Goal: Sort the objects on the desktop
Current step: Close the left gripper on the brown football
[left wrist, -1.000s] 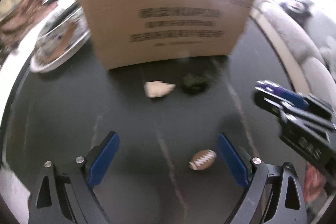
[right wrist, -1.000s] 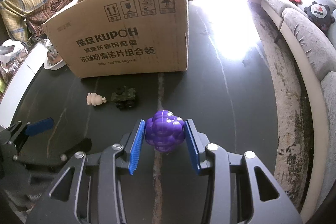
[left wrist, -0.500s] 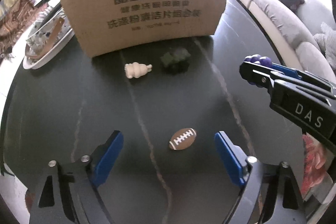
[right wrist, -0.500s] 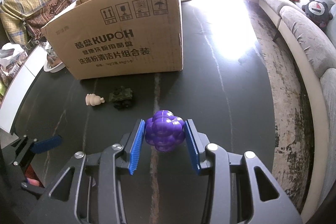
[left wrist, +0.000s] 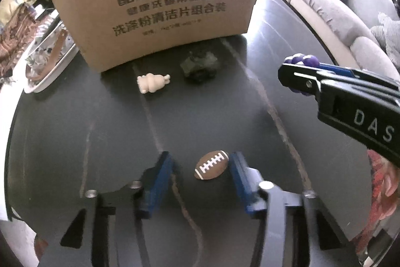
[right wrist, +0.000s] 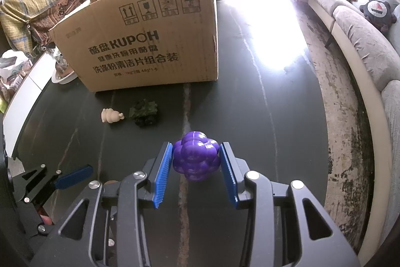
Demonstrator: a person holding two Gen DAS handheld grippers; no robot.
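The step in hand is a pick-up by the left gripper (left wrist: 200,169): its blue pads have just been closing in on the little toy football (left wrist: 211,168), which lies on the dark surface (left wrist: 75,131) between them. The right-hand pad looks to be at the ball's tip, while a clear gap shows between the ball and the other pad, so this gripper is not yet clamped on anything. The right gripper (right wrist: 196,162) is closed on a purple grape cluster (right wrist: 196,159), pads pressed against both its flanks, held above the surface and off to the right of the football. Two more toys lie just in front of the cardboard box (right wrist: 150,41) — a cream figurine (left wrist: 152,83) on its side and a dark green toy tank (left wrist: 200,64) beside it, near each other but apart. The next move, as I judge it, calls for the left pads to finish closing squarely across the football's short width; the ball is smooth and tapered, so an off-centre squeeze could squirt it forward. After that both loads want lifting over the open top of the box, which I take to be the destination. As for writing: the box front reads "KUPOH" after two Chinese characters, with lines of Chinese print beneath that are too blurred to read reliably; four handling pictograms sit above it in the right wrist view. The right gripper's side carries the white letters "DAS".
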